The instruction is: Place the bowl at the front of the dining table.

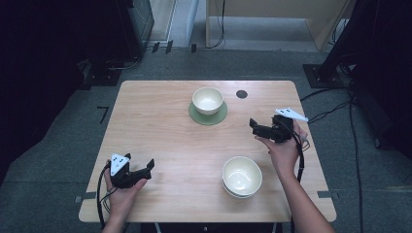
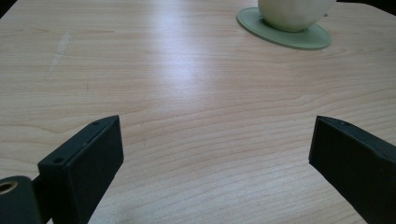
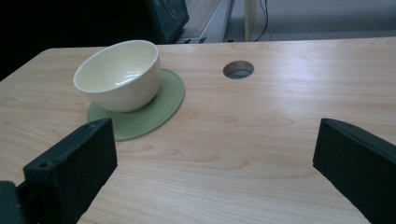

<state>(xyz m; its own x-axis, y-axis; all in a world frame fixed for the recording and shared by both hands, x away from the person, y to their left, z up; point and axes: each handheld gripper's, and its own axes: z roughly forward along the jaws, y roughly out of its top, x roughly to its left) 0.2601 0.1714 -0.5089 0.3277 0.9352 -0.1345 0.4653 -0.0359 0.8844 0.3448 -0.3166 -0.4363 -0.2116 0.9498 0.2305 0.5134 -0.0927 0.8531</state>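
- Bowl (image 1: 208, 100) on green mat (image 1: 208, 116), upper centre of high view; nothing touches it
- Stack (image 1: 241, 176) of bowls, lower right of centre
- Left gripper (image 1: 141, 171) lower left, jaws apart, empty; right gripper (image 1: 254, 127) right of centre, jaws apart, empty, facing the bowl

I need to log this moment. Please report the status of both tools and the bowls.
Left tool open, empty, low over table. Right tool open, empty, facing bowl on green mat. Stacked bowls near front edge, untouched. Nothing in the way.
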